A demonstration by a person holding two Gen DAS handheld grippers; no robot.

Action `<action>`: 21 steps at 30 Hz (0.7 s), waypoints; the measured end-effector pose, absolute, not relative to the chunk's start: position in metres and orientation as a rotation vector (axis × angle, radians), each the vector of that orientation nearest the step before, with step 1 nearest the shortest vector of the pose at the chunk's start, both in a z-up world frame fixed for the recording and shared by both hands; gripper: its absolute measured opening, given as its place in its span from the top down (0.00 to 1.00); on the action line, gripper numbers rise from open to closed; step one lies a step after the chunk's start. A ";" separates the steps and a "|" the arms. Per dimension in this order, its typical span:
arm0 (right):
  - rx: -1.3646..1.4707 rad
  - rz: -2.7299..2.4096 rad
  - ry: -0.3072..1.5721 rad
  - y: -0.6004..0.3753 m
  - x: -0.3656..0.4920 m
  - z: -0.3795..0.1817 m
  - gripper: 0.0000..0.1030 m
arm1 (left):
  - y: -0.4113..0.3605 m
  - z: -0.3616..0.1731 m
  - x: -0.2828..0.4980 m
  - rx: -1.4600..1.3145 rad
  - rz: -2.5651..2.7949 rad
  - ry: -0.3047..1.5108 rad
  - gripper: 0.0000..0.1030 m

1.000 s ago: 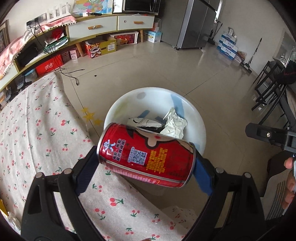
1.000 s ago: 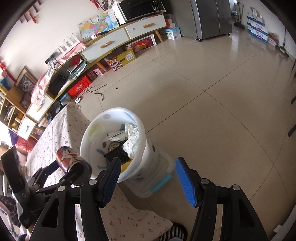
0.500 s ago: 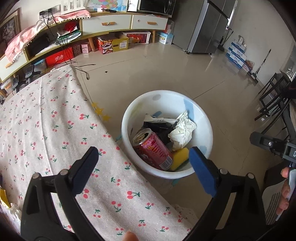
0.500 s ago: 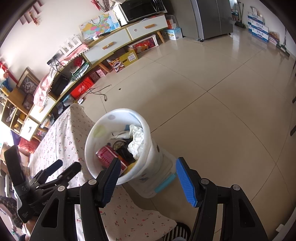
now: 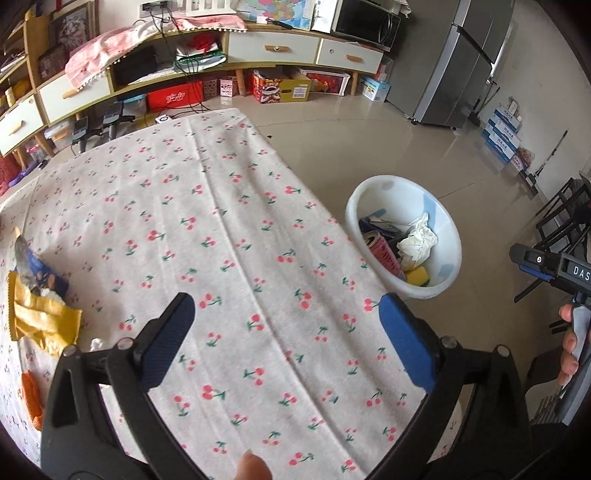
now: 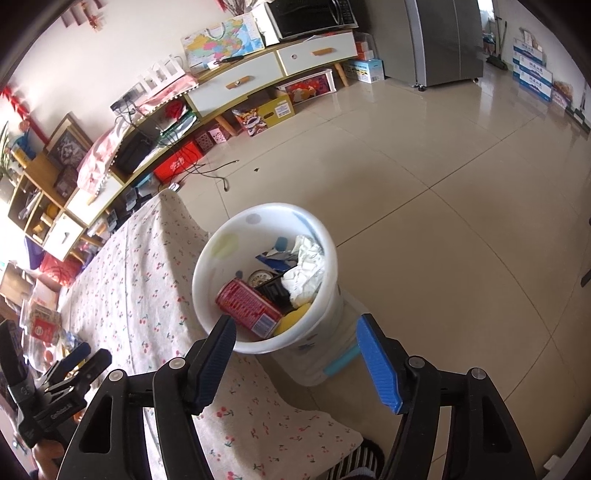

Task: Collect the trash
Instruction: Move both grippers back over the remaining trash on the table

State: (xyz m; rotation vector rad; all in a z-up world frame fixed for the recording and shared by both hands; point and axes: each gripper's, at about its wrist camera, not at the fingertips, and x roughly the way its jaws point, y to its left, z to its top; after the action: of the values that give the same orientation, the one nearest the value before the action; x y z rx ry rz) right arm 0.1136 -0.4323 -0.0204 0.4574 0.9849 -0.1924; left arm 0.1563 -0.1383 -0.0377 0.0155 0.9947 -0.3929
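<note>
Red can (image 6: 248, 308) lying binned in white bucket (image 6: 207, 314); wrappers (image 5: 37, 295) at left edge waiting; both grippers (image 5: 286, 338) (image 6: 295, 354) gaping, grasping nothing.

Cherry-print tablecloth (image 5: 229, 229) right under the left gripper, beige tile floor (image 6: 443, 184) w/ silver fridge (image 5: 454, 62) way out ahead, long low cabinet (image 6: 236, 88) far back-left, microwave (image 6: 310, 16) + map (image 6: 221, 42) on top.

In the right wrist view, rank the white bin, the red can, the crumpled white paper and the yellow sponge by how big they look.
1. White bin, by far the largest.
2. Red can and crumpled white paper: they look alike in size, so no ranking between them.
3. Yellow sponge, smallest, though it is partly hidden under the other trash.
</note>
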 end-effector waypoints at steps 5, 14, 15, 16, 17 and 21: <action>0.414 -0.172 0.995 -0.410 0.114 -0.016 0.27 | -0.102 -0.036 0.144 0.007 -0.337 0.999 0.02; 0.326 -0.102 1.019 -0.358 0.123 -0.013 0.23 | -0.036 -0.040 0.126 0.025 -0.234 1.026 0.02; 0.317 -0.092 1.021 -0.352 0.124 -0.012 0.23 | -0.029 -0.041 0.125 0.026 -0.223 1.029 0.02; 0.307 -0.082 1.022 -0.345 0.125 -0.012 0.23 | -0.022 -0.041 0.124 0.028 -0.212 1.032 0.02; 0.299 -0.074 1.023 -0.339 0.125 -0.011 0.22 | -0.016 -0.041 0.124 0.031 -0.198 1.034 0.02; 0.254 -0.039 1.036 -0.313 0.132 -0.012 0.22 | 0.011 -0.039 0.124 0.031 -0.161 1.030 0.02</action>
State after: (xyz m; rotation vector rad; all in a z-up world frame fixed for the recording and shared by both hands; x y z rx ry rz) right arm 0.1316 -0.3126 -0.0124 0.2545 1.0359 -0.0389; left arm 0.1238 0.0110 -0.0387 0.0308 1.0304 -0.1612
